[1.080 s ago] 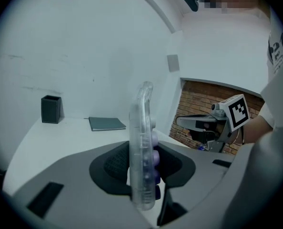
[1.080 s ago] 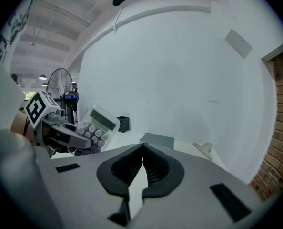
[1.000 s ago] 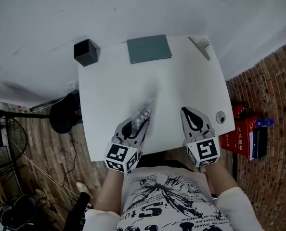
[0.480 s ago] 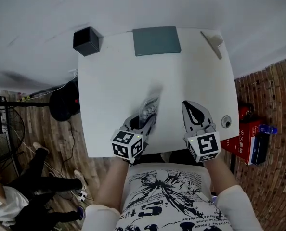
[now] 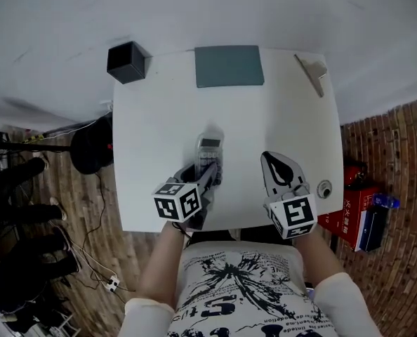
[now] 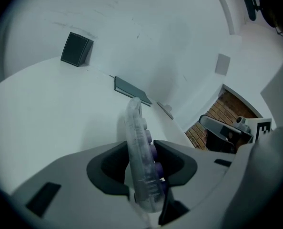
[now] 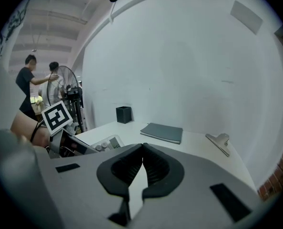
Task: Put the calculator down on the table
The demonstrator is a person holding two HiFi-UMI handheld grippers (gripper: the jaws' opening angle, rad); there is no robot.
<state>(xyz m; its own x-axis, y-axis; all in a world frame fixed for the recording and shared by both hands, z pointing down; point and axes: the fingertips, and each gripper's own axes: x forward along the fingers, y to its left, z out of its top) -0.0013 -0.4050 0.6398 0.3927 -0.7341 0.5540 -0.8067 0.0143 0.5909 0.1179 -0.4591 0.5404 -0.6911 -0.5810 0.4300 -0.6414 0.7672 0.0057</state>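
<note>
Setting down is nearly complete: the calculator (image 6: 133,123) rests on the worktop (image 5: 159,118) between the jaws of the left hand-held gripper (image 5: 210,174), which have just been spreading (pads slackening). We have only withdrawal left. The right hand-held gripper (image 7: 142,149), alongside, is pressed together and empty.

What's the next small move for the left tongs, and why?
Probably finish opening the left tongs and draw them back toward the person. They have just been opening, the calculator sits between them, and it looks to be lying on the table already.
</note>
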